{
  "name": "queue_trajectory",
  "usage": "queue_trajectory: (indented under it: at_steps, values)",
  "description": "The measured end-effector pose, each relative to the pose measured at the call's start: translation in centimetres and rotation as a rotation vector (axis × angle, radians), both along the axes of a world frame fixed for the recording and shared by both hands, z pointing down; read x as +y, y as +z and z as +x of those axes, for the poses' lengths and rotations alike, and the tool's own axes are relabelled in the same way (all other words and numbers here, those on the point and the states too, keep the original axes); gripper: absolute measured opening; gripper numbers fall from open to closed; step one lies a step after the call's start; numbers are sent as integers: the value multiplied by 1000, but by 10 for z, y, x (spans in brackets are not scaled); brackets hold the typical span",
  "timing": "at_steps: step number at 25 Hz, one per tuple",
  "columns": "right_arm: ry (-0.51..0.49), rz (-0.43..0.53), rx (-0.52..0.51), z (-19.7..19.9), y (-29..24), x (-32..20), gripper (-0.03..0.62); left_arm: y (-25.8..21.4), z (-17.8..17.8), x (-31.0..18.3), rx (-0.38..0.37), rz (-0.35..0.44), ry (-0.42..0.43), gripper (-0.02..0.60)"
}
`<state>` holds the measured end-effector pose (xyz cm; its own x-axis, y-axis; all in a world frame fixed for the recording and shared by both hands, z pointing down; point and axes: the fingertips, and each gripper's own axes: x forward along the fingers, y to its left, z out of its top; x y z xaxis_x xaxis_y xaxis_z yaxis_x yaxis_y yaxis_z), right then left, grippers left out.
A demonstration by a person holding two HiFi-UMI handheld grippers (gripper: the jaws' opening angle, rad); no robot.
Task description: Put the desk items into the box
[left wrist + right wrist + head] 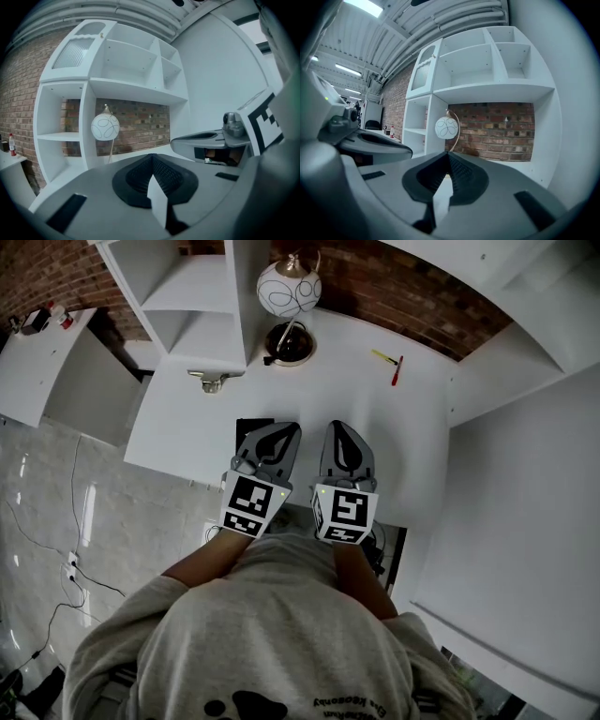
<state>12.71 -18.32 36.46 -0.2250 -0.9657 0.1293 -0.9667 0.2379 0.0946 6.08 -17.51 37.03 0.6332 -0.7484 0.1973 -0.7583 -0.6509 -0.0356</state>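
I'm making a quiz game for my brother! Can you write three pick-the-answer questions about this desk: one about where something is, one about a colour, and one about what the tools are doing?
1. Where does the round lamp stand?
A) on the floor
B) at the back of the white desk
C) on the top shelf

2. What colour is the thin stick beside the yellow one?
A) red
B) blue
C) green

3. How are the left tool and right tool?
A) both wide open
B) holding the lamp
C) both shut, empty

Answers:
1 B, its base sits on the desktop.
2 A, the head view shows it red.
3 C, each tool's own view shows its jaws together with nothing between them.
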Motion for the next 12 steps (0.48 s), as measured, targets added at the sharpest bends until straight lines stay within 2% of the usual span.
queue_trajectory:
  at_steps: [12]
  values:
    - [141,6,10,63,-4,12,18,0,55,4,10,-5,126,6]
